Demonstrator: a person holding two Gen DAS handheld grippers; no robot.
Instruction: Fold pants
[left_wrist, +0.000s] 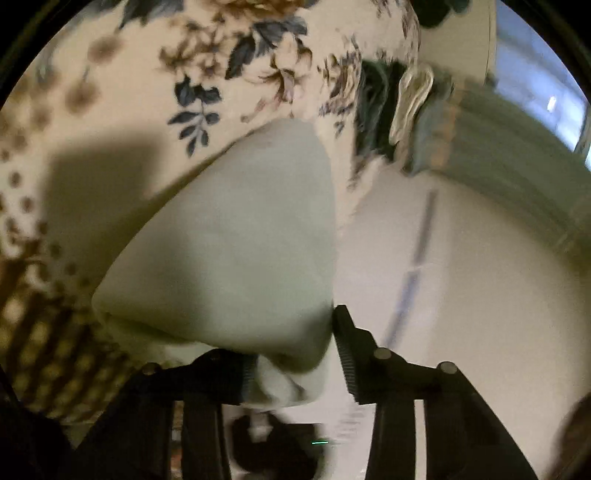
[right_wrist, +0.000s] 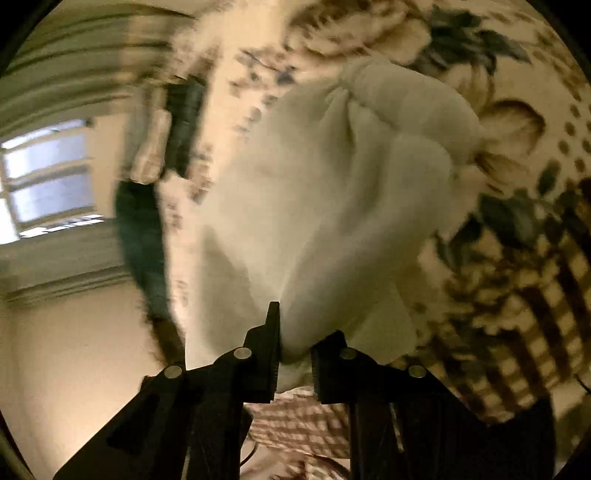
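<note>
The pants (left_wrist: 229, 240) are a pale, off-white bundle of cloth lying over a floral bedspread (left_wrist: 166, 74). In the left wrist view a thick folded corner of them fills the gap between the black fingers, and my left gripper (left_wrist: 291, 343) is shut on it; the cloth partly hides the left finger. In the right wrist view the pants (right_wrist: 332, 203) bunch into soft folds that run up from the jaws. My right gripper (right_wrist: 304, 325) is shut on a narrow pinch of their edge. Both views are motion-blurred.
The bedspread (right_wrist: 517, 184) has flowers, dots and a checked band (right_wrist: 517, 332). Dark green and cream cloths (left_wrist: 373, 107) lie at its far edge. Beyond are a pale wall (left_wrist: 461, 277), a pleated curtain (left_wrist: 517, 155) and a bright window (right_wrist: 48, 177).
</note>
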